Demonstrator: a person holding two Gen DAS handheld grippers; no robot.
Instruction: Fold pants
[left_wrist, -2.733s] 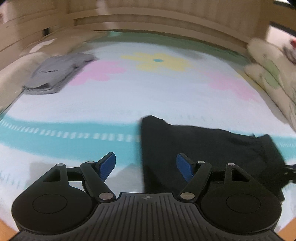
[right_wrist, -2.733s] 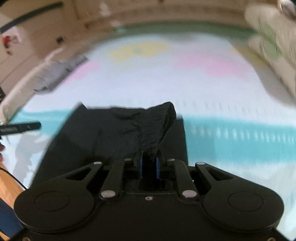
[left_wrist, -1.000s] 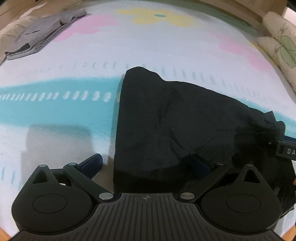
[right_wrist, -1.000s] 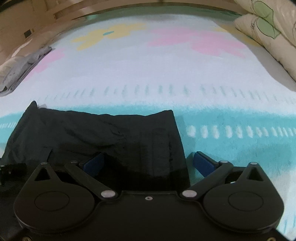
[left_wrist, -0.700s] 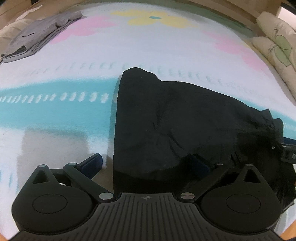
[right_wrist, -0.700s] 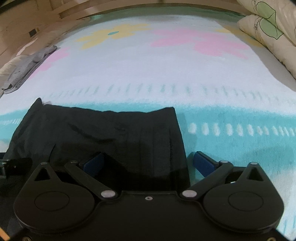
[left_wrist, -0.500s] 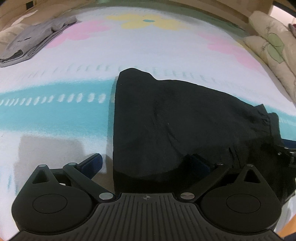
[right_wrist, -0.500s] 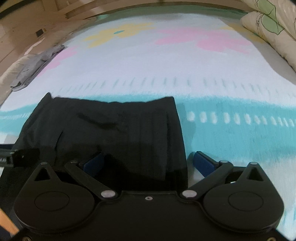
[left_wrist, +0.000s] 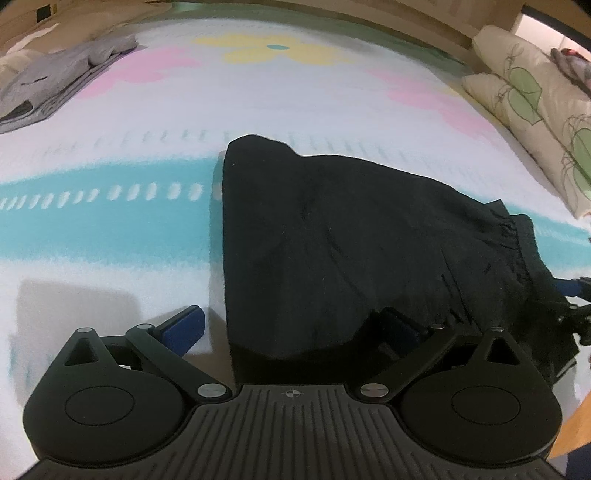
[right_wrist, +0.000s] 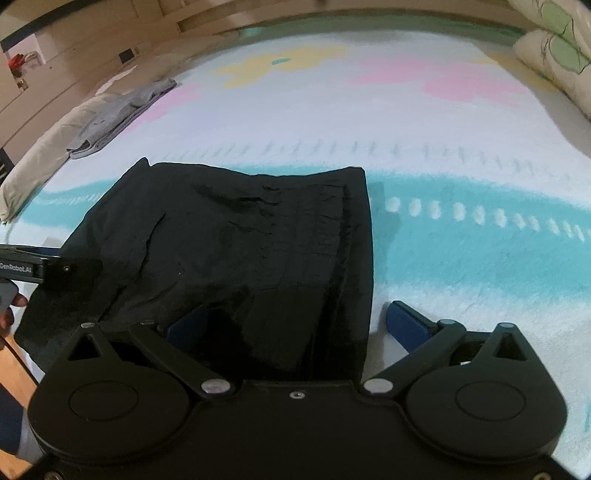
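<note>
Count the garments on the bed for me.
2: black pants lying folded at the near edge, and a grey garment folded at the far left. Any others outside the frames would be unseen.

The folded black fabric pants (left_wrist: 351, 240) are laid at the near edge of the flower-patterned fleece blanket (left_wrist: 295, 103); the folded grey garment (left_wrist: 55, 88) is placed at its far left corner.

Left wrist view: low, close over near left edge of black pants (left_wrist: 343, 236), facing forward along own fingers across flowered blanket (left_wrist: 110, 229) toward pillows (left_wrist: 532, 92) beyond pants at right.

Right wrist view: low, close over near right edge of pants (right_wrist: 240, 240), facing same way; left gripper's body at frame's left edge.

Shared: pants, blanket's teal stripe and flowers, grey folded garment (left_wrist: 55, 88) far left of pants (right_wrist: 118, 110), pillows.
</note>
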